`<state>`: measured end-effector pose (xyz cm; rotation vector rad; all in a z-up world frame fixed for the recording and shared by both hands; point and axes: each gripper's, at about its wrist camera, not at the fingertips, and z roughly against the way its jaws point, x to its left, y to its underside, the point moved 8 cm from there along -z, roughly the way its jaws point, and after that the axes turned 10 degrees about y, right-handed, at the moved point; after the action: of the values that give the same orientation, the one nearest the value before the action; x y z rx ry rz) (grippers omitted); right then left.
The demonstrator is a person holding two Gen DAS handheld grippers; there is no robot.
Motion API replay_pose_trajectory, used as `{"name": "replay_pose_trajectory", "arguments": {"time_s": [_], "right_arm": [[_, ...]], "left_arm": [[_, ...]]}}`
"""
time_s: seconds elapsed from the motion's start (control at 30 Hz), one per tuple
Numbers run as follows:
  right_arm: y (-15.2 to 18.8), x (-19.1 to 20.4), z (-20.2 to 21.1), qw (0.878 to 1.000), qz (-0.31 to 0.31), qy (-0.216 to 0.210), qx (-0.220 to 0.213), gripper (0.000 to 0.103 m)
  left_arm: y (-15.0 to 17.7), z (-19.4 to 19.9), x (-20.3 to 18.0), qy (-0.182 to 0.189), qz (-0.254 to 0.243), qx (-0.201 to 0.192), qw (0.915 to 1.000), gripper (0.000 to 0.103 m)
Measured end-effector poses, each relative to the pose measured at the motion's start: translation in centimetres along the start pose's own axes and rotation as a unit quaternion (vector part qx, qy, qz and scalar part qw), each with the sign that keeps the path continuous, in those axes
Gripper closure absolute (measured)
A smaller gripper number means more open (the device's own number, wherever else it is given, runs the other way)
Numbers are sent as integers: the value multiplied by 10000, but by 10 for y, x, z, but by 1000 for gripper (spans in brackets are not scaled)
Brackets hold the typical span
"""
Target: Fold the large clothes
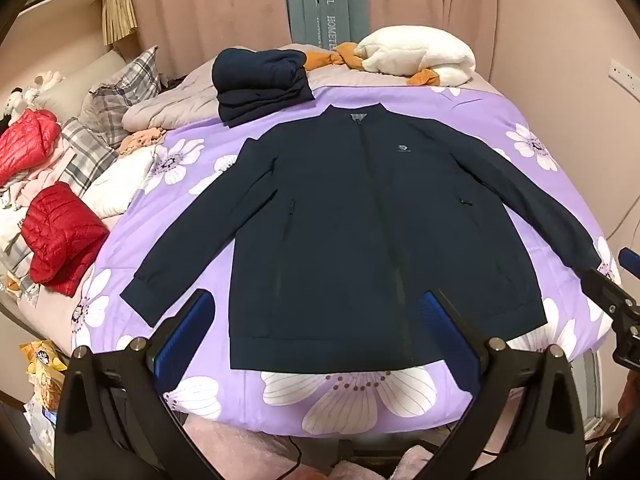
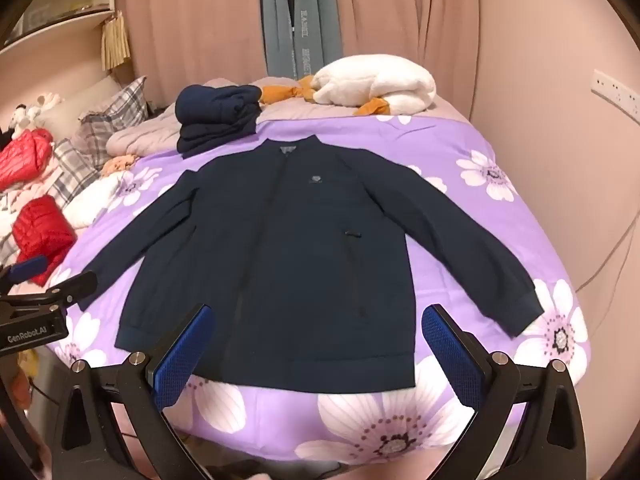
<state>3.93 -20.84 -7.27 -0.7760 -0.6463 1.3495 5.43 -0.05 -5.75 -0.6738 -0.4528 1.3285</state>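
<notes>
A dark navy zip jacket (image 1: 340, 216) (image 2: 280, 264) lies flat and front-up on the purple flowered bedspread (image 1: 460, 120) (image 2: 460, 184), both sleeves spread outward, collar at the far end. My left gripper (image 1: 320, 312) hovers open above the jacket's hem, its blue pads wide apart and holding nothing. My right gripper (image 2: 316, 324) is likewise open over the hem, nothing between its fingers. In the right wrist view the left gripper (image 2: 44, 276) shows at the left edge; in the left wrist view the right gripper (image 1: 612, 280) shows at the right edge, near the sleeve cuff.
A folded navy garment (image 1: 260, 84) (image 2: 218, 120) sits beyond the collar. A white fluffy bundle with orange cloth (image 1: 416, 54) (image 2: 372, 82) lies at the far end. Red puffer jackets (image 1: 60, 236) (image 2: 40, 232) and plaid pillows (image 1: 120, 92) crowd the left. Curtains hang behind.
</notes>
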Motion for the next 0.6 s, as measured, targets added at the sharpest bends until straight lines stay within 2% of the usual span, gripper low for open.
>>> {"name": "replay_pose_trajectory", "arguments": {"time_s": [0.2,0.6], "right_arm": [[2,2,-4,9999,11,29,128,0],[0,1,-2,10000,-17,-27,22,0]], "left_arm": [[-3,-4,-1,-32,11,51,10000,0],[1,-2,-1,-68,-51,-29,10000,0]]}}
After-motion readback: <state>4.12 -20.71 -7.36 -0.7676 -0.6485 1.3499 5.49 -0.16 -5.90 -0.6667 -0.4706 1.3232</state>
